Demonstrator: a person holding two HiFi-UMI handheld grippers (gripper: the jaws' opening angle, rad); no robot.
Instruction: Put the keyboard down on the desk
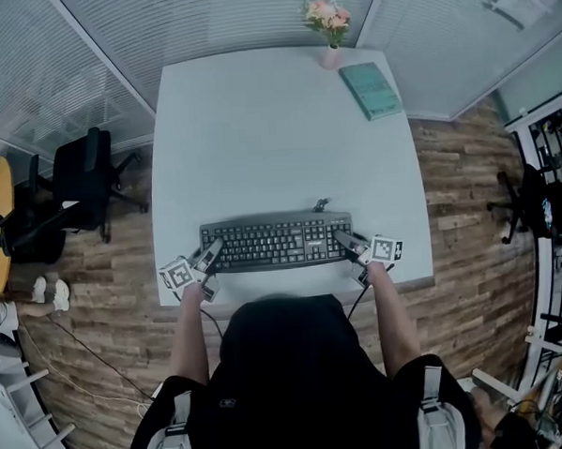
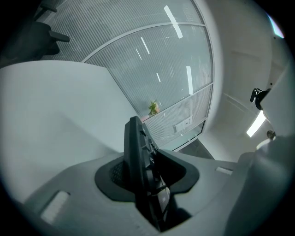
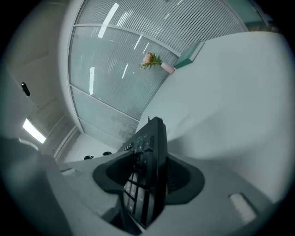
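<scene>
Presently the keyboard (image 1: 277, 242) spans from left claw (image 1: 208, 257) to right claw (image 1: 346, 245), long axis claw to claw, one end between each claw's partly parted, seemingly unpressing jaws, low on the surface (image 1: 258, 136), equally near both.

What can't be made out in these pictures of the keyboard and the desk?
Whether the keyboard touches the desk: head view looks steeply down; both gripper views show only its ends.
Desk's near edge, middle: head view, behind the person's head.
The book's cover print: head view, too small.
</scene>
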